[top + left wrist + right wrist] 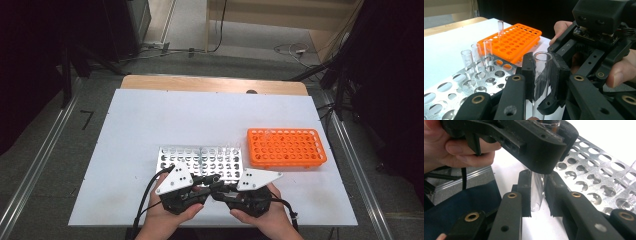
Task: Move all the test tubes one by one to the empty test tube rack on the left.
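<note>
1. The left gripper (541,75) is clamped on a clear test tube (541,75), upright beside the metal rack (461,87).
2. The right gripper (537,195) brackets the tube's lower end, seemingly taking it over; whether it grips, I cannot tell.

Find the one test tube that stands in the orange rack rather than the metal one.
It is the lone tube at the orange rack's far corner; the other standing tubes sit in the metal rack.

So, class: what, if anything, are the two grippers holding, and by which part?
Both grippers clamp one clear glass test tube. The left gripper holds it just below its open rim; the right gripper holds its lower part, the rounded bottom showing between the jaws.
</note>
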Tool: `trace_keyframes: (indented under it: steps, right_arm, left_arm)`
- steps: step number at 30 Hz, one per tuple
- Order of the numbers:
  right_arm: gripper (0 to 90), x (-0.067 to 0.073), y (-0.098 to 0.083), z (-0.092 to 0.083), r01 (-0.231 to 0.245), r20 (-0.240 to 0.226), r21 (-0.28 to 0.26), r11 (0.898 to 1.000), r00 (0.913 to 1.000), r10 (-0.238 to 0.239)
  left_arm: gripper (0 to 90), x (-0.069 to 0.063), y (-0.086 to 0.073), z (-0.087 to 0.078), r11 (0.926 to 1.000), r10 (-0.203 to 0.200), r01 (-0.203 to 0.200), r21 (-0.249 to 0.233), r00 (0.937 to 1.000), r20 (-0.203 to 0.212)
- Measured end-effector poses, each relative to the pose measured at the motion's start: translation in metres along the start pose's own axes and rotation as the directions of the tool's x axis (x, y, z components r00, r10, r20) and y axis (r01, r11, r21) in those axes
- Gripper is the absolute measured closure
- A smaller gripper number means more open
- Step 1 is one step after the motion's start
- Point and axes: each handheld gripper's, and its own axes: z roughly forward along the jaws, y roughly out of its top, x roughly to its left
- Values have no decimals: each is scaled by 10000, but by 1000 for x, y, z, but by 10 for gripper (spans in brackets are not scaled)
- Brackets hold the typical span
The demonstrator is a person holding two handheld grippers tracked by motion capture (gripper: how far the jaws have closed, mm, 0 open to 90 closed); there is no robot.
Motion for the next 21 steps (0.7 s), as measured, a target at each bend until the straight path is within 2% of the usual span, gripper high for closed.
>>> trace_keyframes:
  steps: [3,7,9,16,21]
  right_arm:
    - [634,0,-1,-1,114,-39,-40,9999,9999,-114]
    - [519,0,-3,-5,244,-55,-139,9996,9997,-245]
    - [455,-3,-4,-9,186,-63,-185,9997,9998,-187]
    - [239,-17,-10,-25,-149,524,-524,9985,9985,177]
    - [100,-30,-17,-38,-356,1097,-710,9968,9930,433]
  left_arm:
    - [759,1,0,0,10000,-33,33,24,9999,-95]
    - [759,6,1,-5,9996,-233,229,-170,9995,-222]
    - [760,8,2,-7,9996,-231,225,-187,9993,-302]
    - [760,14,3,-10,9993,-265,251,-270,9983,-526]
    - [760,19,4,-11,9988,-378,358,-329,9974,-614]
